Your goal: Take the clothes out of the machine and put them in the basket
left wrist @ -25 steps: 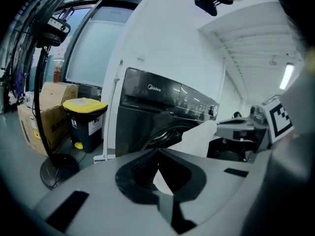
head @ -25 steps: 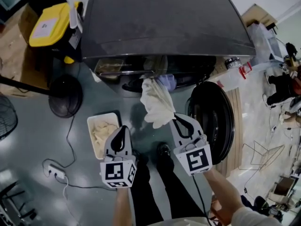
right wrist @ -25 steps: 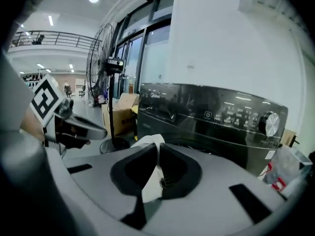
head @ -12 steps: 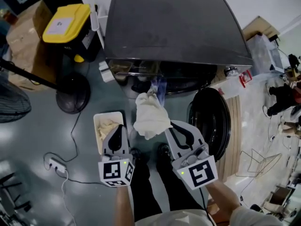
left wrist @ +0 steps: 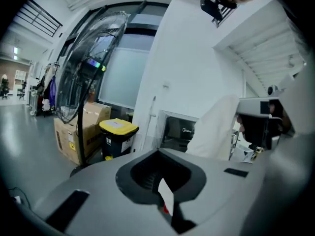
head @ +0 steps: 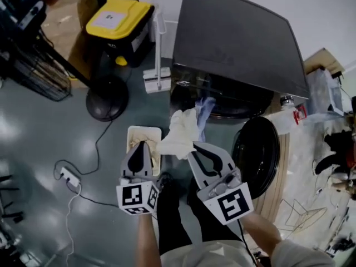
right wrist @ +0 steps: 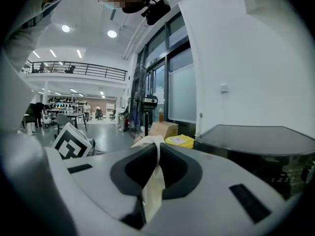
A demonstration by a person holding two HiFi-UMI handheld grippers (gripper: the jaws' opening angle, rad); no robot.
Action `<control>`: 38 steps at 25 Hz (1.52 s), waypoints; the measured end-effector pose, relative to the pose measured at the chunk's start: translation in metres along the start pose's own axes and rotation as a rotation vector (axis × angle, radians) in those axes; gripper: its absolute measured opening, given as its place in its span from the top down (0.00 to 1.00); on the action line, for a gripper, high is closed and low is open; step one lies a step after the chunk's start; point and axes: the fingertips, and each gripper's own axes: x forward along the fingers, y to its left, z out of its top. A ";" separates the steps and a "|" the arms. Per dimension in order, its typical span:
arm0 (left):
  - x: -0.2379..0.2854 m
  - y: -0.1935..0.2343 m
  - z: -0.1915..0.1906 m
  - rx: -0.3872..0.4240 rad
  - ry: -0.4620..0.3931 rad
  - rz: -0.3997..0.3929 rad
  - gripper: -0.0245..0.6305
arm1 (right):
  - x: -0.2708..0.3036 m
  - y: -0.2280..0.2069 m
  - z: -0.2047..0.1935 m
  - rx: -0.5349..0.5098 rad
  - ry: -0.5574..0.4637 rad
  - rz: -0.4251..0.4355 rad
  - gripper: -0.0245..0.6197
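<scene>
The dark grey washing machine [head: 233,43] stands at the upper right of the head view, its round door [head: 258,154] swung open. My right gripper [head: 193,145] is shut on a white cloth [head: 179,133], which hangs bunched in the air just right of the basket [head: 133,132]. The right gripper view shows the cloth [right wrist: 153,191] pinched between the closed jaws [right wrist: 157,145]. A bluish garment [head: 206,107] droops from the machine's opening. My left gripper [head: 142,144] hovers over the basket, shut and holding nothing I can make out. In the left gripper view [left wrist: 158,152], the white cloth [left wrist: 211,127] hangs at the right.
A yellow-lidded black bin [head: 114,18] and a cardboard box [head: 67,15] stand left of the machine. A fan's round base [head: 107,102] sits on the floor near them. A power strip [head: 68,176] with cables lies at the left. A wooden pallet [head: 281,166] lies beyond the door.
Both grippers have risen and drawn back from the machine. The white cloth has come clear of the opening and now hangs beside the basket. The bluish garment now trails out of the opening.
</scene>
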 end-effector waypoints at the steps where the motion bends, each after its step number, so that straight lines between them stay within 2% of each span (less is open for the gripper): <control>1: -0.007 0.009 0.003 -0.003 -0.008 0.025 0.93 | 0.006 0.011 0.005 -0.006 -0.006 0.034 0.91; 10: -0.071 0.097 0.015 -0.032 -0.063 0.216 0.93 | 0.060 0.100 0.042 0.017 -0.067 0.253 0.91; 18: -0.129 0.159 0.006 -0.085 -0.096 0.378 0.93 | 0.091 0.178 0.066 0.029 -0.113 0.439 0.91; 22: -0.148 0.179 0.002 -0.103 -0.104 0.426 0.93 | 0.098 0.205 0.074 0.053 -0.130 0.497 0.91; 28: -0.172 0.210 -0.001 -0.129 -0.119 0.483 0.93 | 0.101 0.248 0.110 0.058 -0.210 0.589 0.91; 33: -0.181 0.223 0.002 -0.127 -0.125 0.498 0.93 | 0.111 0.261 0.135 0.073 -0.260 0.600 0.91; 38: -0.183 0.233 0.005 -0.130 -0.129 0.507 0.93 | 0.118 0.281 0.137 0.108 -0.255 0.627 0.91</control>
